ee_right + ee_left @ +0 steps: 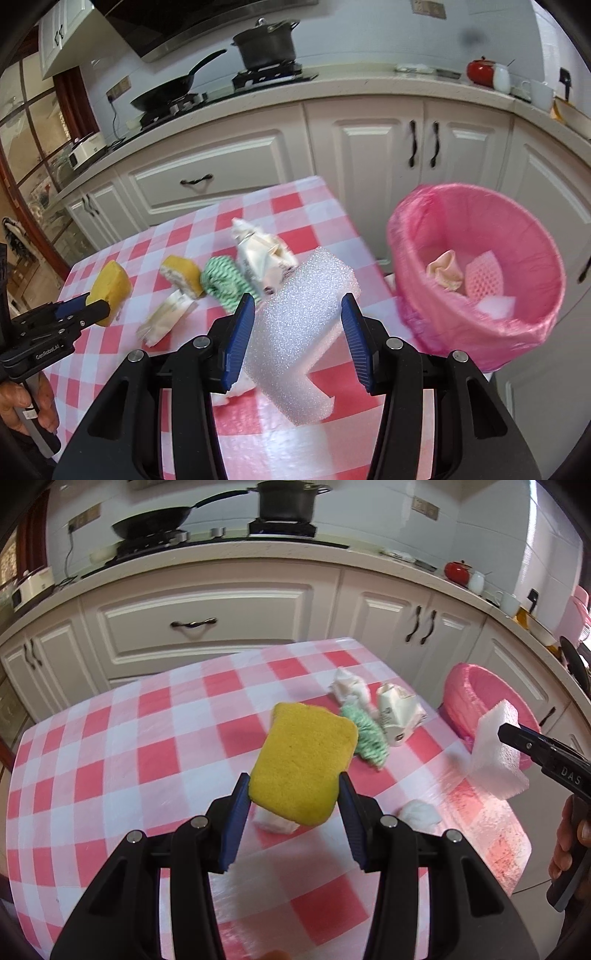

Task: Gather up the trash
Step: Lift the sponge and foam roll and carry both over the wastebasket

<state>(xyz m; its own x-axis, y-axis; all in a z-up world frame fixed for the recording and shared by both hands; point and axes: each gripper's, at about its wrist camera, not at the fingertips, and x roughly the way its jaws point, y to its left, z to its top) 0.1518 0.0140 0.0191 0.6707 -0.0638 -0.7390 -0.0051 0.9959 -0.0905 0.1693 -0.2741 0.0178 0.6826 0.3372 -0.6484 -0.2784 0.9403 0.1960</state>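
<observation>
Left wrist view: both grippers are carrying trash above the checked table.

The left gripper point(293, 792) is clamping a yellow sponge point(303, 764) partway open; the right gripper point(297, 314) is pinching a white foam block point(299, 332) near the table's right edge, beside the pink-lined bin point(480, 343). A crumpled carton point(262, 258) and green netting point(221, 282) are lying toward the far right corner.

White scrap point(275, 821) half hidden behind the yellow sponge point(303, 764); milk carton point(400, 710) print too blurred to read
</observation>
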